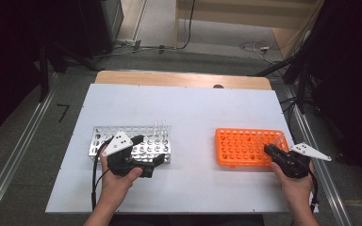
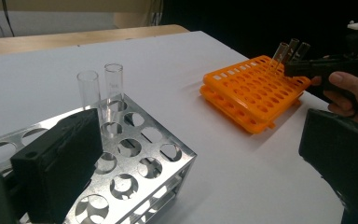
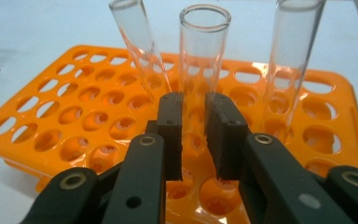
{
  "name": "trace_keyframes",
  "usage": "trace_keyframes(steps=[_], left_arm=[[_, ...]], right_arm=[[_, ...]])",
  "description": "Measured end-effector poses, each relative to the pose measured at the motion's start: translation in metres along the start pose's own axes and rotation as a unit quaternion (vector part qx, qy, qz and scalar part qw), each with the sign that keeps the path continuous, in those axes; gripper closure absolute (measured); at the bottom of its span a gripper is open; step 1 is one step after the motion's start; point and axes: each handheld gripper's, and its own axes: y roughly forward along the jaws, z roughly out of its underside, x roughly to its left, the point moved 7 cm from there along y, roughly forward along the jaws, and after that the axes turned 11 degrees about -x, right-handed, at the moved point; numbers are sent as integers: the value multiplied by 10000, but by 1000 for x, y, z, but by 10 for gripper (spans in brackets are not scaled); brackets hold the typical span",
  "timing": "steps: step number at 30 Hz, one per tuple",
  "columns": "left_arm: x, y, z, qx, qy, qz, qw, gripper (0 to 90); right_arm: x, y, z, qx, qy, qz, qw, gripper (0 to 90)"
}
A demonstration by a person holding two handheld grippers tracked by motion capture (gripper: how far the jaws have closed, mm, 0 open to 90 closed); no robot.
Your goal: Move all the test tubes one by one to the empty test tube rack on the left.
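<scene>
Right gripper (image 3: 193,135) – fingers clamped on middle tube (image 3: 200,60) | left gripper (image 2: 200,154) – fingers apart | no legible writing

My fingers (image 3: 223,140) are matt black plastic, lightly grained. The test tube (image 3: 204,51) between them is clear, smooth, glossy glass. The orange rack (image 3: 79,112) is shiny moulded plastic. The other rack (image 2: 135,154) is bright sheet metal with a dull sheen. The desk (image 1: 193,108) is smooth matt white, edged with pale wood at its far side
</scene>
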Motion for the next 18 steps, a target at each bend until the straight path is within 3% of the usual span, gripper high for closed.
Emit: trace_keyframes(steps=[9, 18], left_arm=[[-2, 0, -2, -32, 18, 25, 10000, 0], [-8, 1, -3, -30, 42, 85, 10000, 0]], right_arm=[[12, -20, -28, -381, -152, -18, 9992, 739], [48, -25, -35, -395, -367, -526, 9972, 739]])
